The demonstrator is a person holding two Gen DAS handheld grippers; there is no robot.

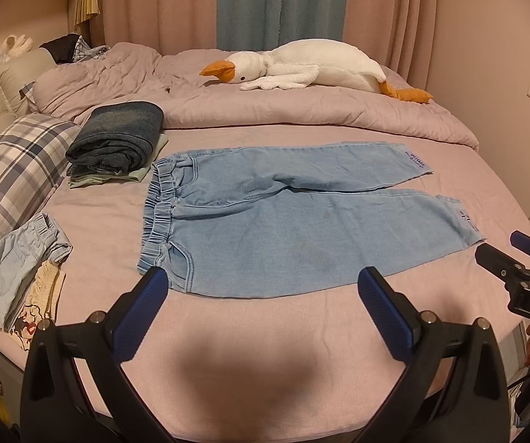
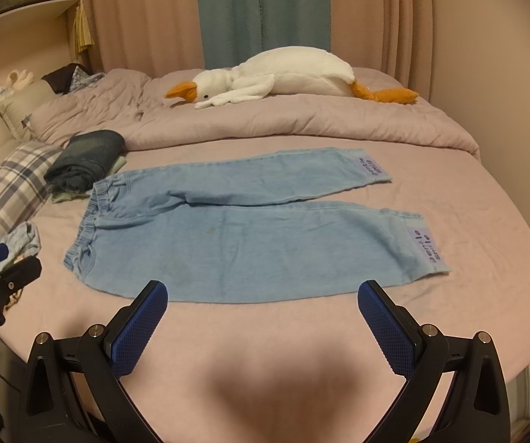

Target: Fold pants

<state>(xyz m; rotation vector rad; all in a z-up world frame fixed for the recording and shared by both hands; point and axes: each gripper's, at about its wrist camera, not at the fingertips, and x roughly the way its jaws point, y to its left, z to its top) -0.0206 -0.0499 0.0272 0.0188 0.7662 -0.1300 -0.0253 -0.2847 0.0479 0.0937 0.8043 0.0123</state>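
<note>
Light blue denim pants (image 1: 283, 221) (image 2: 246, 236) lie spread flat on the pink bed, elastic waistband to the left, both legs running to the right with purple labels at the hems. My left gripper (image 1: 263, 284) hovers open just short of the pants' near edge, close to the waistband end. My right gripper (image 2: 261, 297) is also open, in front of the near leg. Each gripper shows at the edge of the other's view: the right one (image 1: 501, 254), the left one (image 2: 6, 262). Neither holds anything.
A folded stack of dark jeans (image 1: 117, 136) sits beyond the waistband. A plaid pillow (image 1: 17, 170) and a crumpled pile of clothes (image 1: 21, 258) lie at the left. A white goose plush (image 1: 302, 66) rests on the bunched quilt (image 1: 265, 110) at the back.
</note>
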